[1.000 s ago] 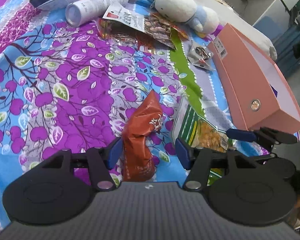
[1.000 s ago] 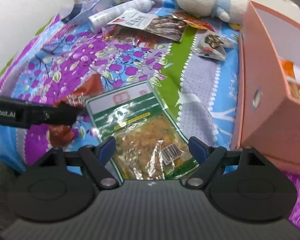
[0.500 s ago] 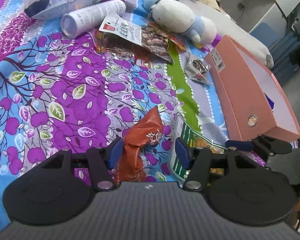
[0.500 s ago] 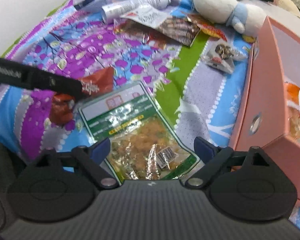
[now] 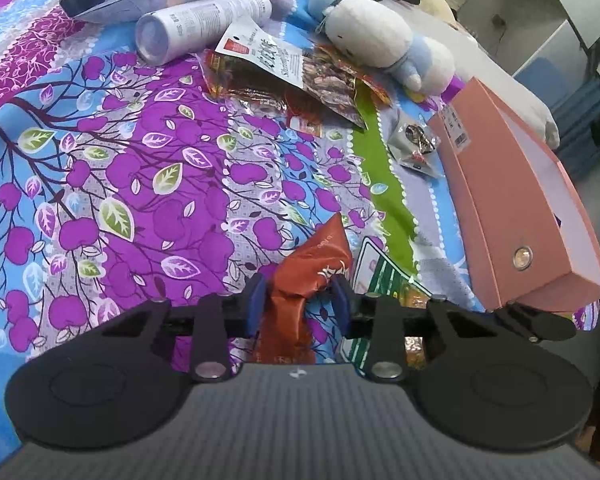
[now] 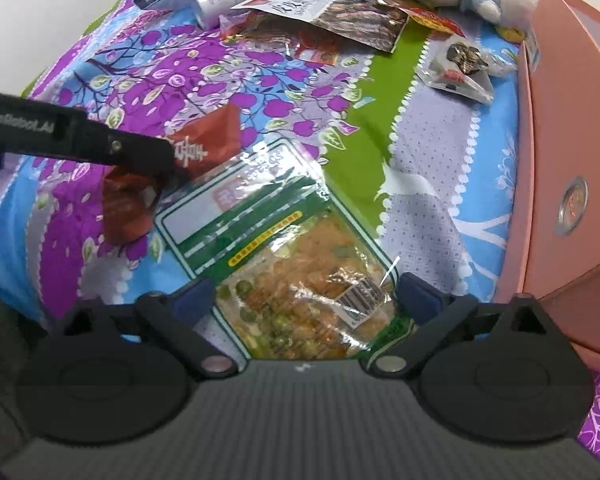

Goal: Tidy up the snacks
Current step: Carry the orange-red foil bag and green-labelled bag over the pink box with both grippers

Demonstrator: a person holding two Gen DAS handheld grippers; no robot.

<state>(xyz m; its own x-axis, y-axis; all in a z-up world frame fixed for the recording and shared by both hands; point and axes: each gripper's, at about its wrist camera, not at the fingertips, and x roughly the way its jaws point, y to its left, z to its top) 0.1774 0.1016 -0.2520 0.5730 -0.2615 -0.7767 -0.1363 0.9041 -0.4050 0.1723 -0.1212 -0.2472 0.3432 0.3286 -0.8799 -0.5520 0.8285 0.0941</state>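
Compared with one second ago, the left gripper [image 5: 299, 297] has narrowed its jaws from a wide stance either side of the crumpled red-orange foil snack packet [image 5: 309, 276] to a much smaller gap, and the right gripper [image 6: 306, 296] has sunk closer to the flat clear-and-green bag of mixed nuts and peas [image 6: 288, 264]. The left jaws are closing now; the blue pads [image 5: 256, 302] sit against both flanks of the red-orange packet, pinching its waist, so it is grasped, though not fully clenched. The right jaws stand wide and released, with the lower end of the green bag between them, pads apart from it. Both packets lie on the purple-and-blue floral bedsheet [image 5: 112, 168]; the green bag is just beside the red packet at its 3 o'clock. The open pink cardboard box [image 6: 572, 128] stands at the green bag's 3 o'clock.
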